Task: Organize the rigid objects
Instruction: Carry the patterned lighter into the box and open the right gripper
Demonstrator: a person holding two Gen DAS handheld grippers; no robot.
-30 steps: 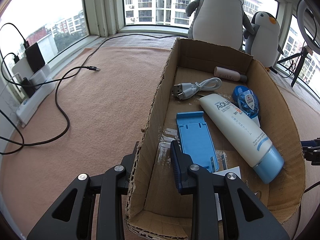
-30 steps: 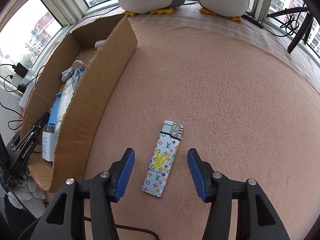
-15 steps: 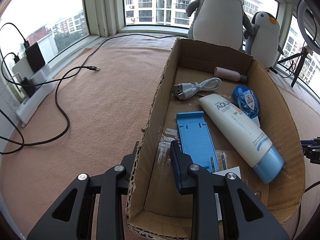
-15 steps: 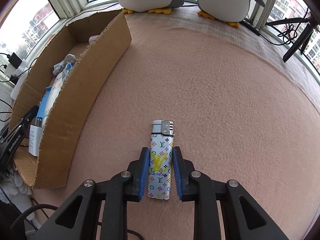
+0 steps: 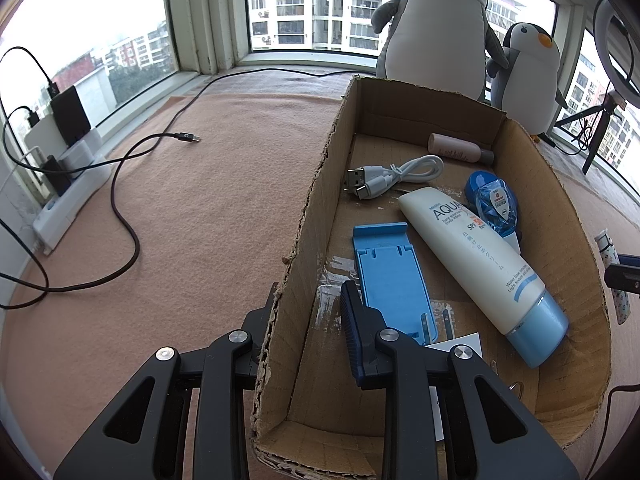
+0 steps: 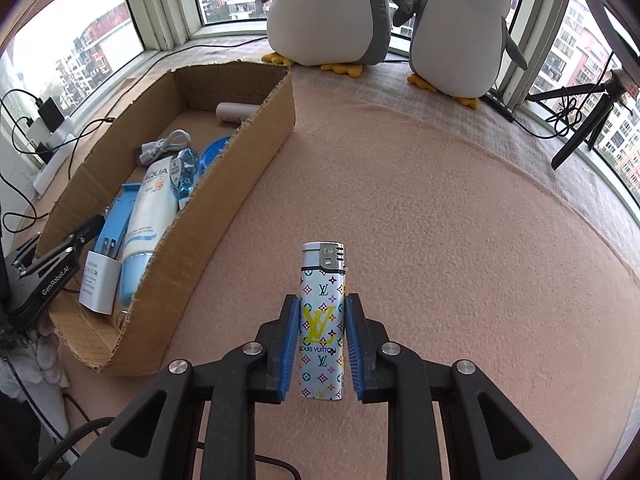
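My right gripper [image 6: 322, 340] is shut on a white lighter [image 6: 322, 320] with a coloured monogram print and holds it lifted above the pink felt, to the right of the cardboard box [image 6: 240, 160]. The lighter also shows past the box's right wall in the left wrist view [image 5: 612, 280]. My left gripper [image 5: 308, 320] straddles the left wall of the cardboard box [image 5: 316, 200], one finger inside and one outside, pinching the wall. The box holds a blue phone stand [image 5: 390, 276], a sunscreen tube [image 5: 480, 268], a white USB cable [image 5: 392, 176], a blue tape dispenser [image 5: 494, 200] and a small pink bottle [image 5: 456, 148].
Two plush penguins [image 6: 332, 8] stand at the back by the window. A black cable [image 5: 132, 184] and a power strip [image 5: 64, 184] lie on the left. A tripod [image 6: 580, 120] stands at the back right. Pink felt [image 6: 440, 200] covers the surface.
My right gripper closed on the lighter and lifted it off the felt, tilting upward. My left gripper has stayed on the box wall.
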